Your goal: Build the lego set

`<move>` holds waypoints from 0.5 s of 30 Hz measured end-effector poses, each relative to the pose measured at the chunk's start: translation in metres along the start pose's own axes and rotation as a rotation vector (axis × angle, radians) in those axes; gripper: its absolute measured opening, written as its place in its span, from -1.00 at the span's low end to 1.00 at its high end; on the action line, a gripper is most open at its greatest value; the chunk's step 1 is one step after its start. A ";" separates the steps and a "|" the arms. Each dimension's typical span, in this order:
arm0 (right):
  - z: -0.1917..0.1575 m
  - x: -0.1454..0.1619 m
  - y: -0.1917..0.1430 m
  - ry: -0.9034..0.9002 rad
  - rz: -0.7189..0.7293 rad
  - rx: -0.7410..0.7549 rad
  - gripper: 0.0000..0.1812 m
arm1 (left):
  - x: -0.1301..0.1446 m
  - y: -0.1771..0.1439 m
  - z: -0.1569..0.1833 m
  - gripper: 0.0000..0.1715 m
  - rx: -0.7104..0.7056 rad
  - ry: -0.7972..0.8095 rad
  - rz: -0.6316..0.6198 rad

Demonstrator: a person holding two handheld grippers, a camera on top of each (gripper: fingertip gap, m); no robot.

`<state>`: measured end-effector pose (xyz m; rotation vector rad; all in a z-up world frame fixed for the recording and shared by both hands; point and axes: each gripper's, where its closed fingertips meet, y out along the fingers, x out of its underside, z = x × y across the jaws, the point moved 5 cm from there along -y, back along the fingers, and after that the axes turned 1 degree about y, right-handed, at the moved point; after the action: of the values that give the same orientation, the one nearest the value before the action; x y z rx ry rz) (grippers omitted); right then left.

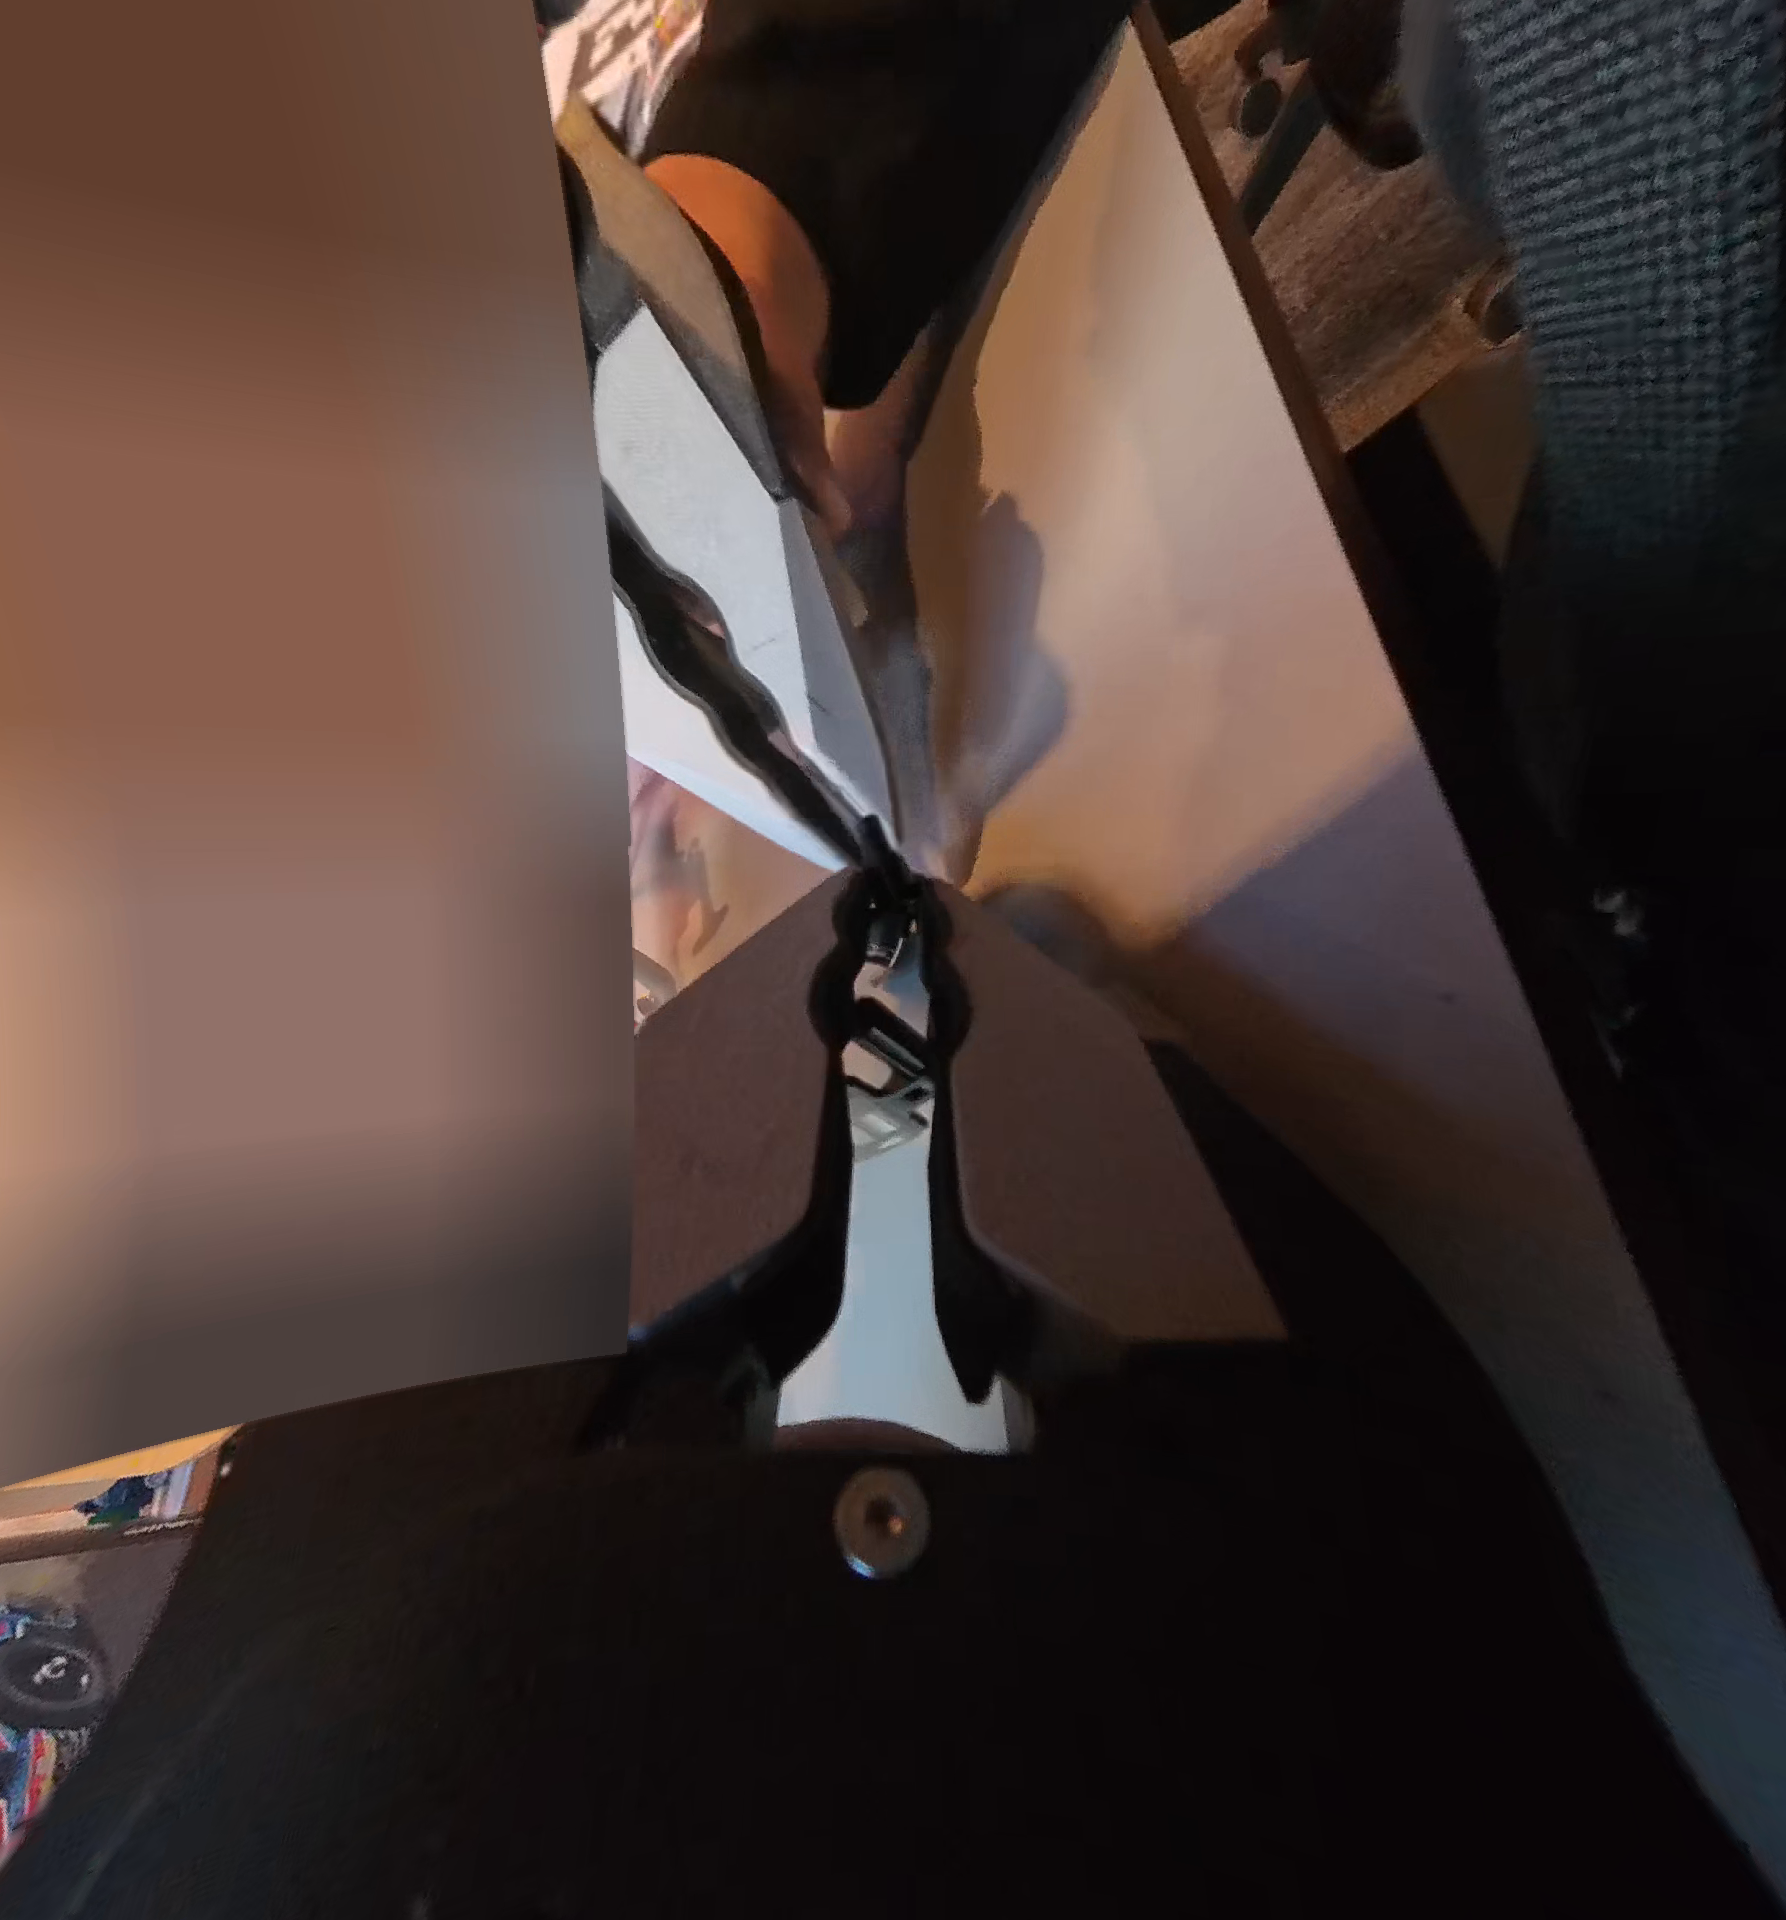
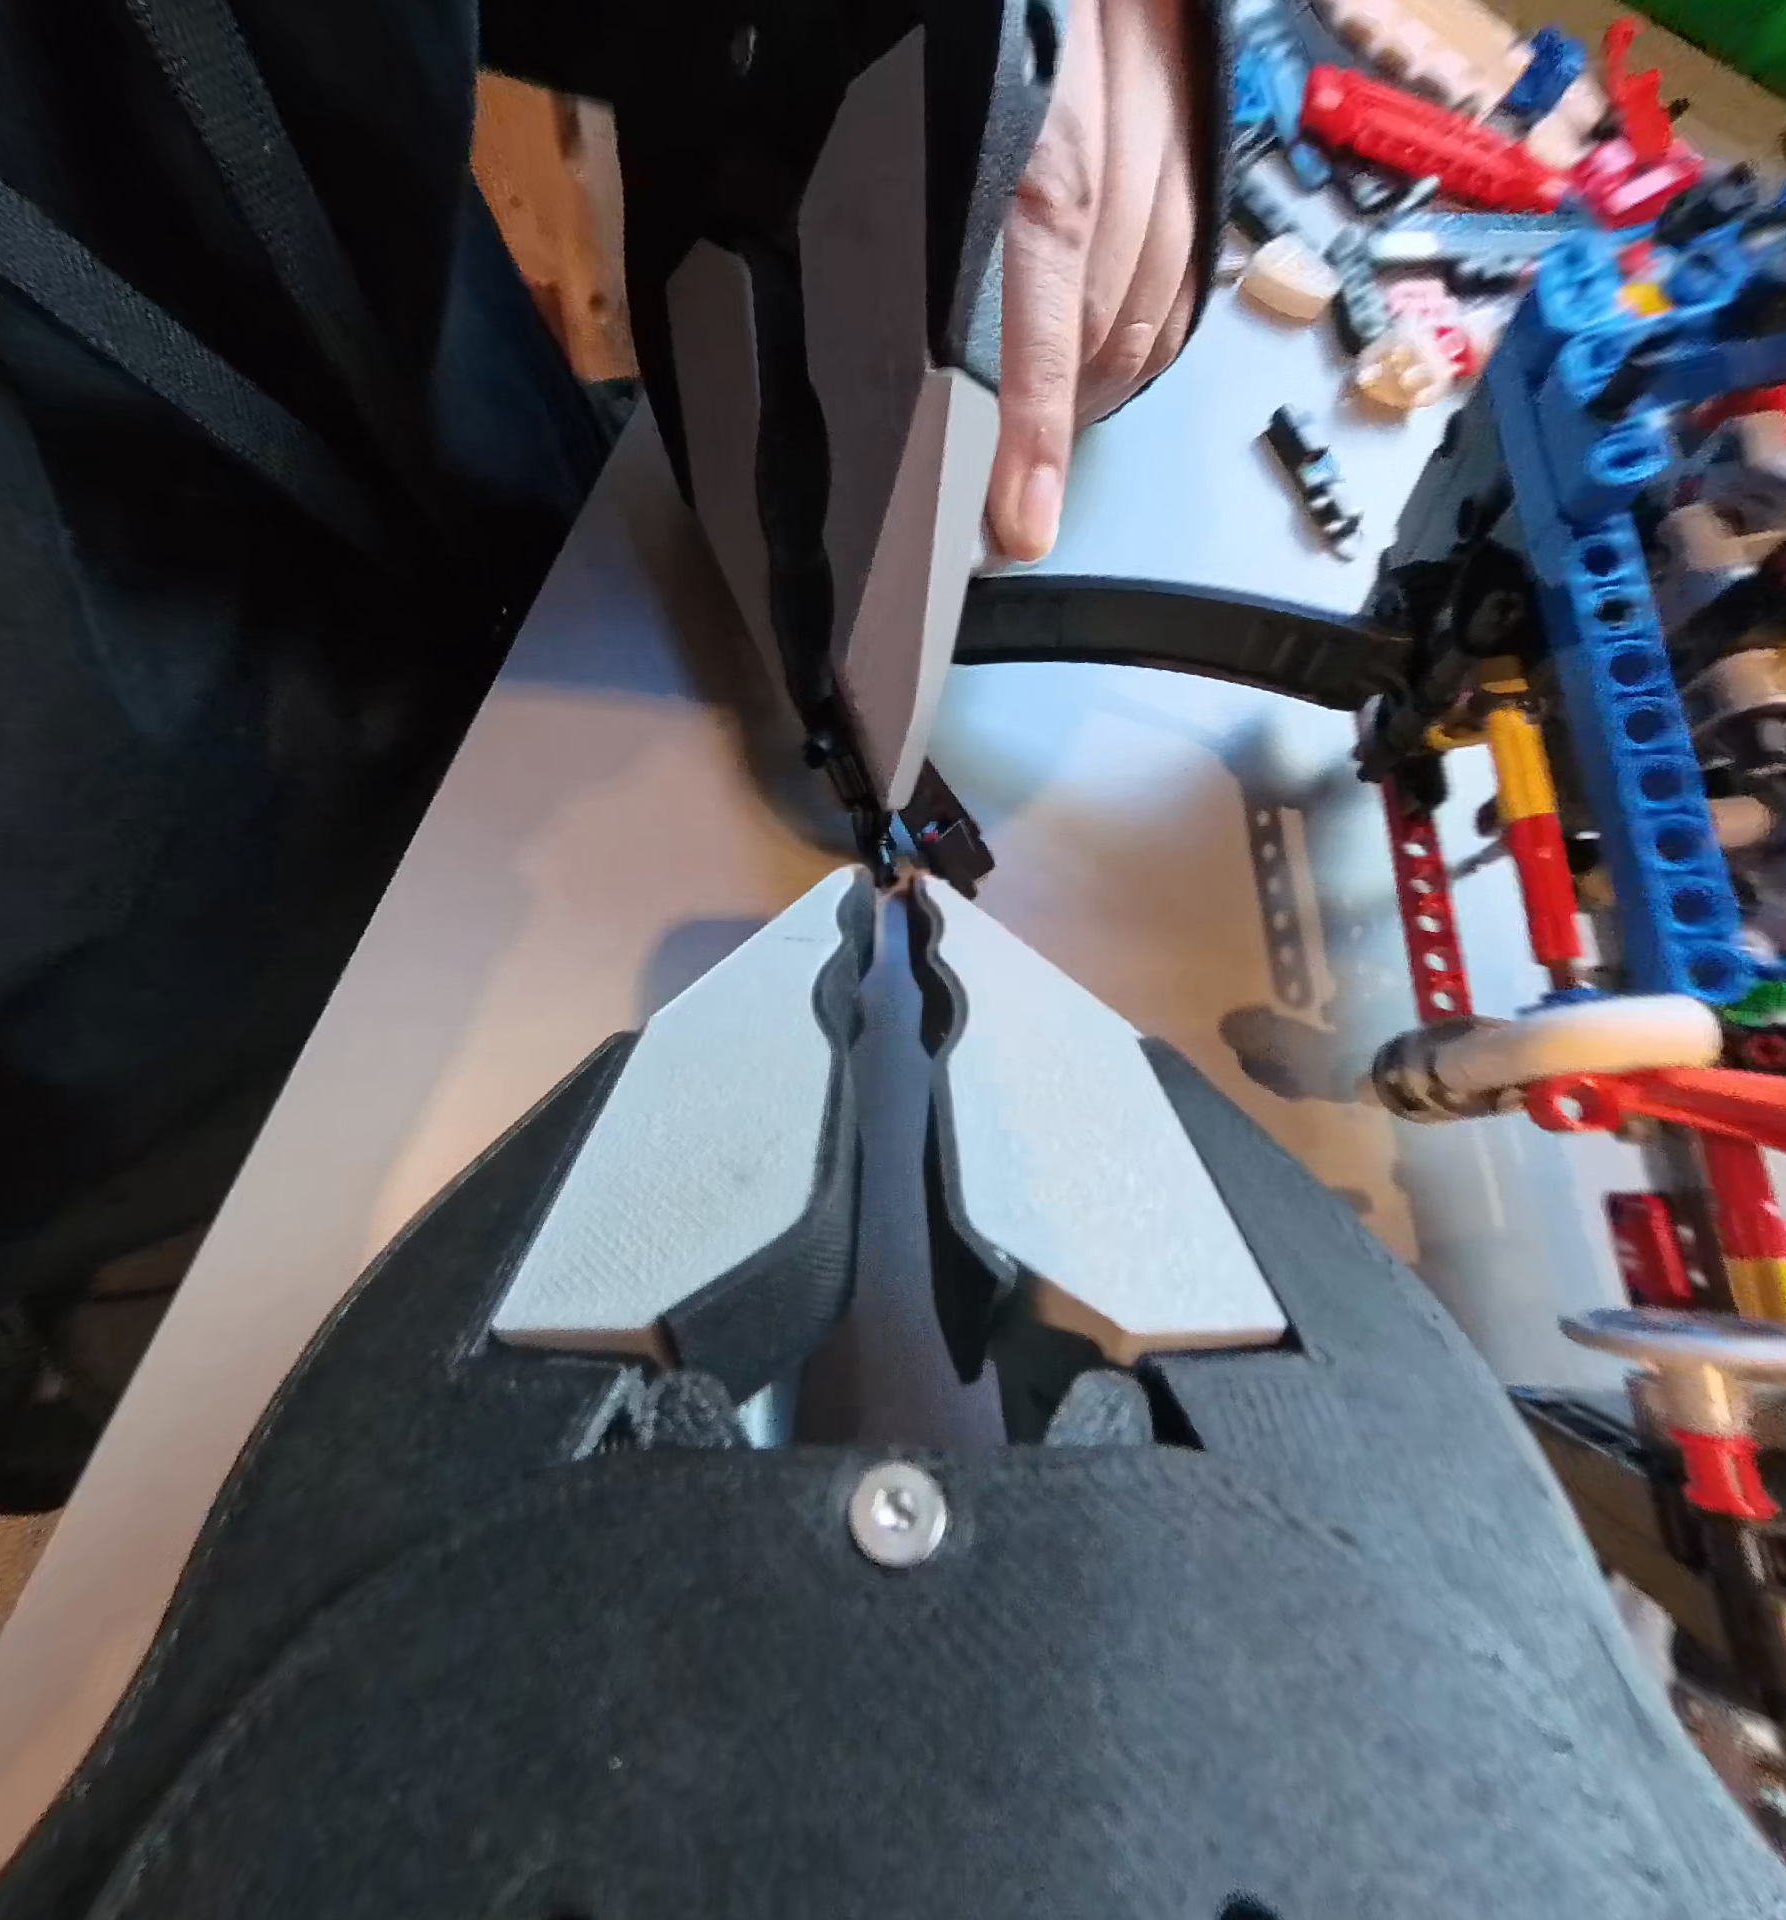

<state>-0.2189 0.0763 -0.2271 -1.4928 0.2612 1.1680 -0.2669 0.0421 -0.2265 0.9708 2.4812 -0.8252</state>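
Small black lego piece [image 2: 946,831] clenched between both claws' tips, near table edge [image 2: 515,727].

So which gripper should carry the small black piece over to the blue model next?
Probably the left gripper: its tips look shut on the small black piece. The right gripper only meets it tip to tip, though the blue model lies on its side.

The two grippers meet tip to tip over the table [image 2: 577,748], the lego model [image 2: 1637,665] to their right (loose parts [image 2: 1315,478] behind).
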 end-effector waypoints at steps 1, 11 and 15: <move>0.002 -0.003 -0.005 0.002 0.031 0.020 -0.94 | -0.001 0.000 -0.003 -0.93 -0.005 -0.014 0.002; -0.002 -0.028 -0.030 0.026 0.234 -0.009 -0.98 | -0.011 -0.012 -0.017 -0.93 0.057 -0.314 0.095; -0.004 -0.034 -0.033 0.012 0.257 0.002 -0.98 | -0.016 -0.013 -0.018 -0.94 0.171 -0.441 0.130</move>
<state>-0.2089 0.0685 -0.1814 -1.4963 0.4734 1.3613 -0.2669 0.0372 -0.1996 0.8810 1.9793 -1.0884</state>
